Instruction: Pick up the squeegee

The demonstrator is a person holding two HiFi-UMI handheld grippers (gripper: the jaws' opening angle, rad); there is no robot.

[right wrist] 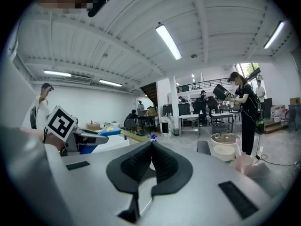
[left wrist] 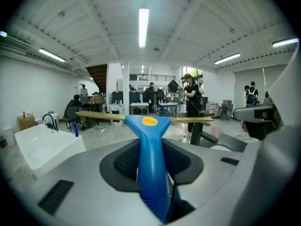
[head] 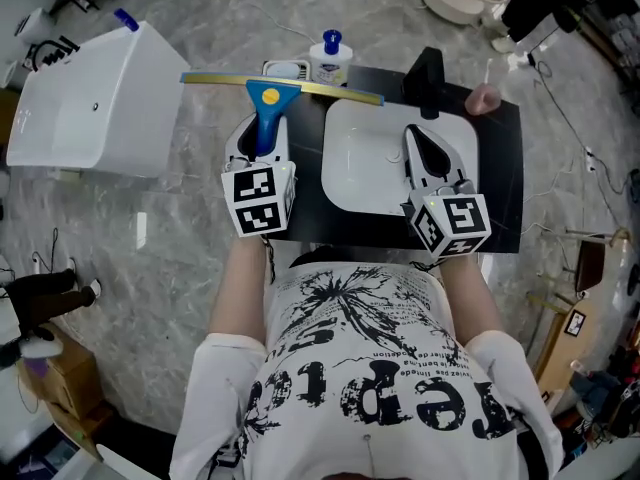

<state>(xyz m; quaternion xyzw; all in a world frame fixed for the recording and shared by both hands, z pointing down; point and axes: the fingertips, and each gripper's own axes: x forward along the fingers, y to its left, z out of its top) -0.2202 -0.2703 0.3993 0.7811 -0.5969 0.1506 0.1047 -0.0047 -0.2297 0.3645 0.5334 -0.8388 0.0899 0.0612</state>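
Squeegee [head: 268, 98], blue-handled with a yellow dot and a long yellowish blade, sits clamped by its handle in my left gripper [head: 263, 128], just left of the white sink [head: 352, 173]; my right gripper [head: 418, 134] hangs over that sink, jaws closed on nothing.

The person wears a white short-sleeved T-shirt [head: 360, 368] printed with black splatter and lettering. The left gripper [head: 262, 133] and right gripper [head: 426, 146] are pale grey, with black ribbed pads [left wrist: 124, 161] and black-and-white marker cubes [head: 258, 200].
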